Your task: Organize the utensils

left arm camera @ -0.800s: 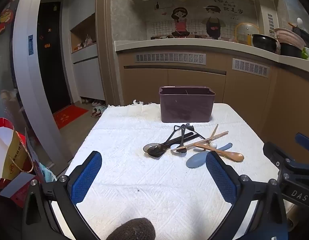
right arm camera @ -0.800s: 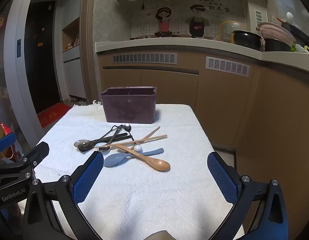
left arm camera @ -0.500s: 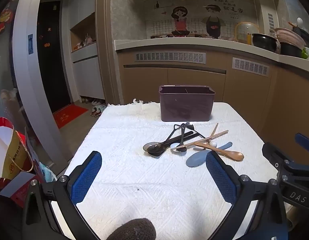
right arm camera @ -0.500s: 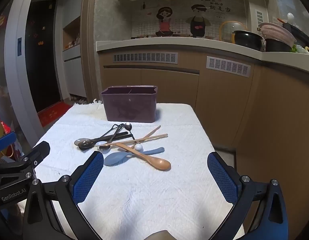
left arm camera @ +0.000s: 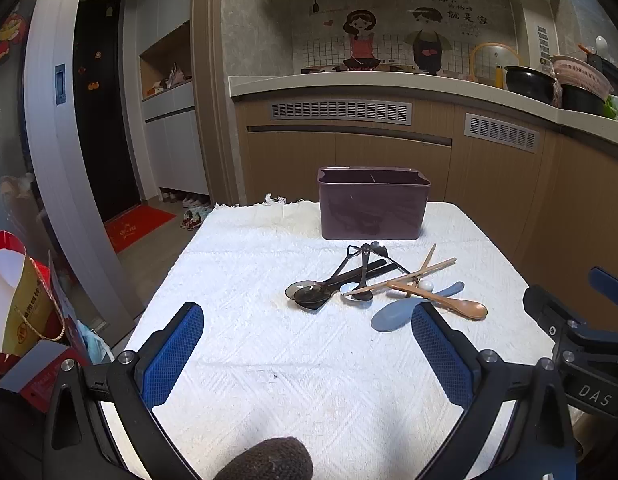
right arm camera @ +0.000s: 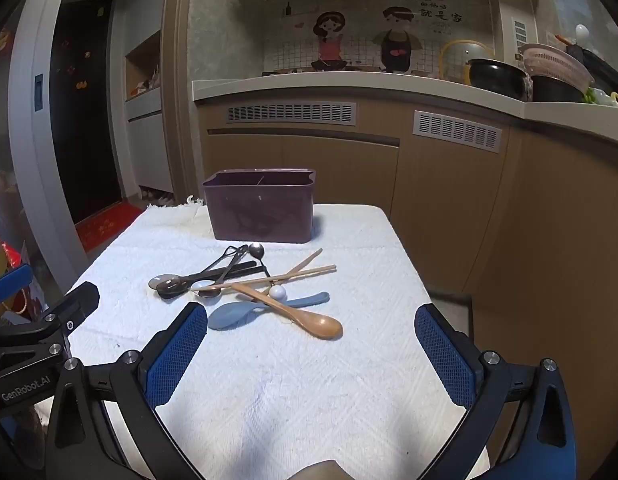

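Observation:
A dark purple utensil holder (left arm camera: 372, 208) (right arm camera: 263, 210) with an inner divider stands at the far side of the white-towelled table (left arm camera: 309, 360). In front of it lies a pile of utensils: dark spoons (left arm camera: 313, 292) (right arm camera: 177, 284), wooden chopsticks (left arm camera: 409, 276) (right arm camera: 277, 276), a wooden spoon (left arm camera: 449, 302) (right arm camera: 301, 316) and a light blue spoon (left arm camera: 393, 316) (right arm camera: 245, 312). My left gripper (left arm camera: 307, 354) is open and empty, near the table's front. My right gripper (right arm camera: 311, 354) is open and empty, just short of the pile.
A kitchen counter (left arm camera: 389, 80) with pots runs behind the table. A red and white bag (left arm camera: 17, 300) stands on the floor to the left. The right gripper's body (left arm camera: 581, 340) shows at the right edge of the left wrist view.
Both grippers have crept slightly forward and up; the utensils and holder have not moved.

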